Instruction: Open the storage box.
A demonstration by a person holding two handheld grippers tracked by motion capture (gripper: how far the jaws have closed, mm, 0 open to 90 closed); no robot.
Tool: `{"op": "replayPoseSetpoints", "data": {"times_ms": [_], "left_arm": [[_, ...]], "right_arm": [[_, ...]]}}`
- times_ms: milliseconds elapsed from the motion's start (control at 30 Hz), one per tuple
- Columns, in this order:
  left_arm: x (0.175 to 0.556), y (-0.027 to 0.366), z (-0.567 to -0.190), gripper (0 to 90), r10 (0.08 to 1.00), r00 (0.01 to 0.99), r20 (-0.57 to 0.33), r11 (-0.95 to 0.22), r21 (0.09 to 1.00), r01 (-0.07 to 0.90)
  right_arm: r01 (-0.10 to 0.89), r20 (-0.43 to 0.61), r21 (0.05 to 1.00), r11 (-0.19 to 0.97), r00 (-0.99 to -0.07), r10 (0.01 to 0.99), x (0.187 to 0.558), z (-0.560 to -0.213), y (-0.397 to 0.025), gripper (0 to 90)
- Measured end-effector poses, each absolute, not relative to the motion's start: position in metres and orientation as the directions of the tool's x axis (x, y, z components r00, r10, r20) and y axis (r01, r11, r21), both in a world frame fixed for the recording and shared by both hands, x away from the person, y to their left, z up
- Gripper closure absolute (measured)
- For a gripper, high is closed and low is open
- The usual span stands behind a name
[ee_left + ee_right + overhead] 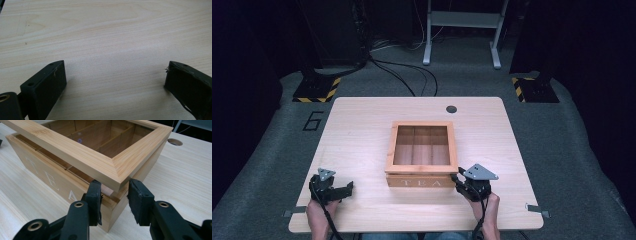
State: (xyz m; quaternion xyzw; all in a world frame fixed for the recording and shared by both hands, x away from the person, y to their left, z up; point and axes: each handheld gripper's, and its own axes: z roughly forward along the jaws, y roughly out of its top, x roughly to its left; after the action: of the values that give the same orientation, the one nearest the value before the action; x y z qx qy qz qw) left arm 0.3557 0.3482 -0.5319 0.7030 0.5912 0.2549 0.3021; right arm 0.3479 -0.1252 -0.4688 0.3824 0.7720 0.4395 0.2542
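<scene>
Fingers [96, 195] astride raised lid [82, 152] corner, tea box [421, 181] lettering facing person

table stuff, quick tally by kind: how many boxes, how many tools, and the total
wooden tea box: 1
tools: 2, the left tool over bare table, the right tool at the box's raised lid
total: 3

The tea box [422, 155] blocks the middle of the table [357, 130]; left and far sides seem free for passing.
</scene>
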Motion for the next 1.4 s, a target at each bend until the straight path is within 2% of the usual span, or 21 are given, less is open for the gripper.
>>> {"op": "replayPoseSetpoints", "data": {"times_ms": [400,833,1400], "left_arm": [[0.356,0.348,-0.532,3.4,0.985,0.171,0.001,-0.118,0.726,0.677],[0.356,0.348,-0.532,3.4,0.985,0.171,0.001,-0.118,0.726,0.677],[0.356,0.348,-0.532,3.4,0.985,0.171,0.001,-0.119,0.726,0.677]], "right_arm": [[0.313,-0.076,0.903,0.295,-0.56,0.825,0.355,-0.462,-0.124,57.2],[0.257,-0.063,0.936,0.242,-0.553,0.831,0.377,-0.435,-0.123,50.8],[0.272,-0.001,0.947,0.173,-0.535,0.845,0.397,-0.412,-0.123,53.5]]}}
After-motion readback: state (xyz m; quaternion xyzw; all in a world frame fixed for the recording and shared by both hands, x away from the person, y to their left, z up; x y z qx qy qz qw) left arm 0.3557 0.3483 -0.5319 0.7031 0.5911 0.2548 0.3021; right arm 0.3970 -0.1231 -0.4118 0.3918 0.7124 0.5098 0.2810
